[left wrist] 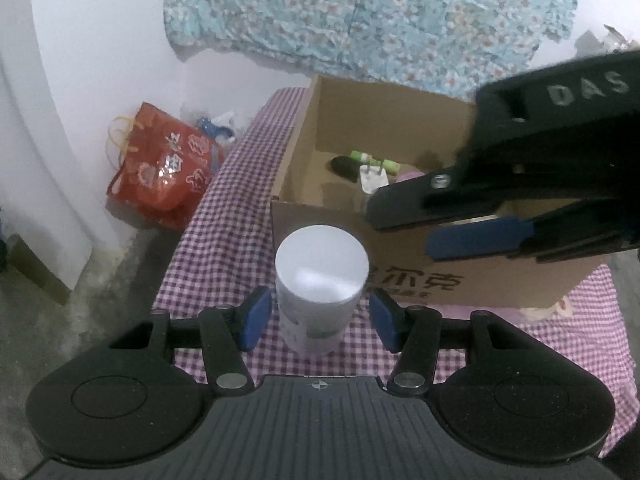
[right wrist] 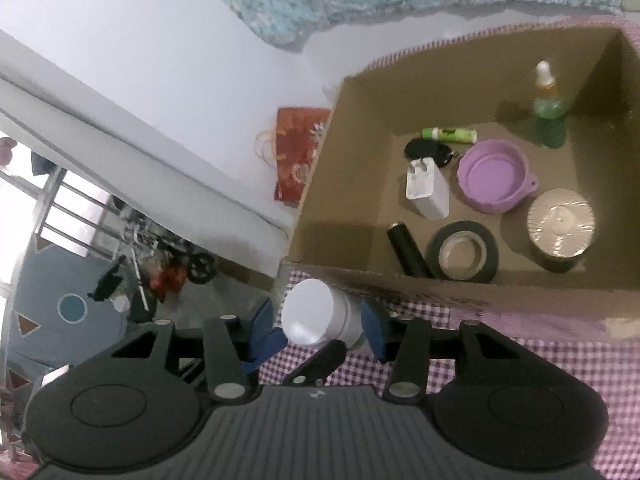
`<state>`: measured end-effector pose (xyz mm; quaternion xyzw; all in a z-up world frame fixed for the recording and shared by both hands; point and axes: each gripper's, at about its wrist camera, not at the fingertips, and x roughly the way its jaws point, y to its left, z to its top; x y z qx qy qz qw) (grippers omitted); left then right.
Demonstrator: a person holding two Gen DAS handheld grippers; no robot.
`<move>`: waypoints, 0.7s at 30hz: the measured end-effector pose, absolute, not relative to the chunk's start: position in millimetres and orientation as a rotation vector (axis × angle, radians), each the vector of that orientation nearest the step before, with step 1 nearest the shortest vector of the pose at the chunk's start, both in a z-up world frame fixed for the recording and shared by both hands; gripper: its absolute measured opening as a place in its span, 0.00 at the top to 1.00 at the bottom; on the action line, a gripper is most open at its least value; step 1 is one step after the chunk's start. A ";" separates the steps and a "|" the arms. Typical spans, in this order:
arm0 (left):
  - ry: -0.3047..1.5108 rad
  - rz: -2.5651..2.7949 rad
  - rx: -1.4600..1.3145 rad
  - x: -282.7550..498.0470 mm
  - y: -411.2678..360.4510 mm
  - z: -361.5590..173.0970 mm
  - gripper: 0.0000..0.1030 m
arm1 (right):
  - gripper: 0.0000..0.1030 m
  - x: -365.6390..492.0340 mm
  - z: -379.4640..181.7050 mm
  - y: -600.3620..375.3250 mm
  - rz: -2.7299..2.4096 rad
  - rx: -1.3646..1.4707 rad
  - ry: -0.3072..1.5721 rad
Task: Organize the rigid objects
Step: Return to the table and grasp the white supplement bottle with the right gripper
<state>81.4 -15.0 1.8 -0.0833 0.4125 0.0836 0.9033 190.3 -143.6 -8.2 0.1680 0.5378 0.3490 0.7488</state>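
A white cylindrical jar point(left wrist: 320, 280) stands upright on the purple checked tablecloth point(left wrist: 224, 200), just in front of an open cardboard box point(left wrist: 400, 112). My left gripper point(left wrist: 320, 320) is open, its blue pads on either side of the jar and apart from it. My right gripper point(left wrist: 400, 224) hovers over the box's near wall, open and empty. In the right wrist view the jar point(right wrist: 316, 312) shows between the right gripper's point(right wrist: 320, 328) fingers, lower down. The box point(right wrist: 340, 184) holds a white charger point(right wrist: 426, 188), purple bowl point(right wrist: 494, 176), tape roll point(right wrist: 464, 252), black cylinder point(right wrist: 408, 250), green tube point(right wrist: 450, 135), dropper bottle point(right wrist: 550, 108) and a foil-topped jar point(right wrist: 560, 220).
A red gift bag point(left wrist: 160, 172) lies on the floor left of the table, by the white wall. A floral blanket point(left wrist: 380, 12) lies behind the box. The table's left edge drops to a concrete floor point(left wrist: 100, 280).
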 end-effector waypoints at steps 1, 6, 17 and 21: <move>0.858 0.171 -0.174 85.8 -14.3 -0.9 0.48 | 0.50 191.5 -11.3 -139.4 0.760 0.363 1.186; 0.859 0.155 -0.166 92.7 -12.2 -11.7 0.48 | 0.50 198.1 -23.6 -123.9 0.746 0.329 1.226; 0.864 0.141 -0.164 96.9 -12.4 -14.9 0.49 | 0.61 195.5 -32.1 -114.0 0.737 0.325 1.232; 0.880 0.124 -0.167 96.1 -16.1 -14.2 0.49 | 0.62 193.7 -31.4 -116.5 0.724 0.321 1.237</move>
